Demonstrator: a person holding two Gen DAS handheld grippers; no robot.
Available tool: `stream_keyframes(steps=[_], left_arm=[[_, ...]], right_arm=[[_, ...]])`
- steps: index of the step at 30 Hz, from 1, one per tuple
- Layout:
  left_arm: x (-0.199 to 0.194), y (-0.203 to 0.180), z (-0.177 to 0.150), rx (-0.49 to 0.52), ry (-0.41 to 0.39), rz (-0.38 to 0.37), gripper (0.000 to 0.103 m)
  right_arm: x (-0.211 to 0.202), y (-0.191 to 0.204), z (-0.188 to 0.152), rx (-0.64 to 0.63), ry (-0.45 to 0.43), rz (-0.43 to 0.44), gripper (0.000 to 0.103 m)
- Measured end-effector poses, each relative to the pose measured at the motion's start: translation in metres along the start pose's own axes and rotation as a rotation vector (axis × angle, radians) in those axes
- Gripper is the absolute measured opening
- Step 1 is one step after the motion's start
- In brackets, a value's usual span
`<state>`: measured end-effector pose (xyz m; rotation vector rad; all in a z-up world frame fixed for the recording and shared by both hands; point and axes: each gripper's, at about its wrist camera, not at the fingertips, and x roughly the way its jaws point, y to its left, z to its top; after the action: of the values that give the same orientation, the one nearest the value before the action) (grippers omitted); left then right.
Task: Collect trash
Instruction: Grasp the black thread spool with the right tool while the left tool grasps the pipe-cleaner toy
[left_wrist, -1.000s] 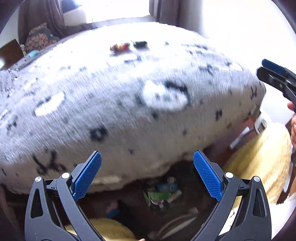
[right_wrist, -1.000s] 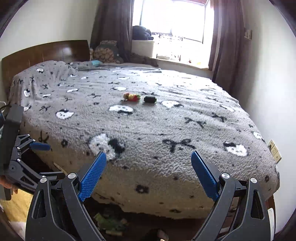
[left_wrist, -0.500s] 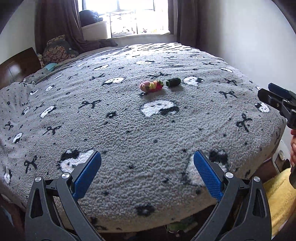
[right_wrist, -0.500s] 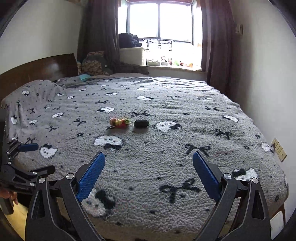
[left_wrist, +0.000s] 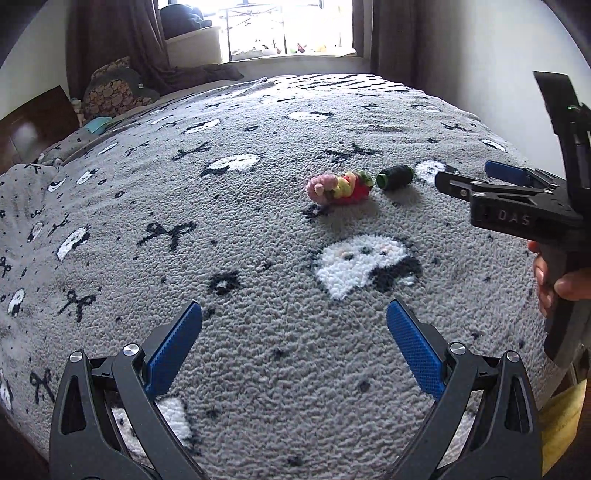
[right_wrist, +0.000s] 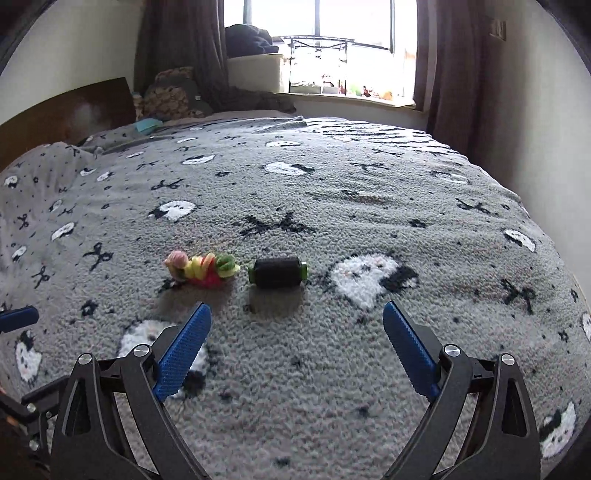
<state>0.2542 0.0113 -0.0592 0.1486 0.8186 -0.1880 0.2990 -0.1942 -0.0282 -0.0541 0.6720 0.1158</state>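
Two bits of trash lie side by side in the middle of the bed: a crumpled colourful wrapper (left_wrist: 339, 189) (right_wrist: 201, 267) in pink, yellow, red and green, and to its right a small dark bottle (left_wrist: 395, 177) (right_wrist: 277, 272) with green ends, on its side. My left gripper (left_wrist: 294, 339) hovers open over the blanket, well short of them. My right gripper (right_wrist: 296, 332) is open too, a short way in front of the bottle. In the left wrist view the right gripper (left_wrist: 480, 181) comes in from the right edge, held by a hand (left_wrist: 554, 273).
A grey fleece blanket (left_wrist: 240, 258) (right_wrist: 369, 206) with white and black patterns covers the whole bed. A wooden headboard (right_wrist: 66, 114) and pillows (right_wrist: 173, 96) stand at the far left. Window (right_wrist: 332, 37) and dark curtains are behind; a white wall (right_wrist: 535, 110) bounds the right.
Both grippers rose from below the bed's edge and moved forward over the blanket toward the wrapper and bottle, which now look closer. Their jaws stayed open.
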Motion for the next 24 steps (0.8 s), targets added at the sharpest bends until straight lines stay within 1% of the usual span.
stream_keyframes(steps=[6,9,12,14,16,18,21,24], left_arm=[[0.020,0.002,0.014,0.017,0.007,0.006,0.095],[0.030,0.002,0.021,0.026,0.012,0.011,0.095],[0.041,0.000,0.029,0.032,0.014,0.017,0.095],[0.047,-0.004,0.035,0.040,0.011,0.018,0.095],[0.053,-0.008,0.041,0.047,0.006,0.020,0.095],[0.060,-0.013,0.047,0.051,0.004,0.020,0.095],[0.076,-0.020,0.057,0.056,0.001,0.020,0.095],[0.092,-0.024,0.068,0.032,-0.003,0.001,0.095]], right_arm=[[0.058,0.005,0.010,-0.011,0.091,0.015,0.084],[0.071,0.005,0.012,0.000,0.109,0.051,0.082],[0.078,0.008,0.015,-0.006,0.109,0.064,0.081],[0.087,0.011,0.018,-0.017,0.121,0.072,0.074],[0.094,0.011,0.017,-0.018,0.149,0.079,0.055],[0.096,0.008,0.016,-0.007,0.154,0.095,0.055],[0.088,0.000,0.017,0.018,0.129,0.117,0.055],[0.073,-0.013,0.019,0.022,0.089,0.072,0.055]])
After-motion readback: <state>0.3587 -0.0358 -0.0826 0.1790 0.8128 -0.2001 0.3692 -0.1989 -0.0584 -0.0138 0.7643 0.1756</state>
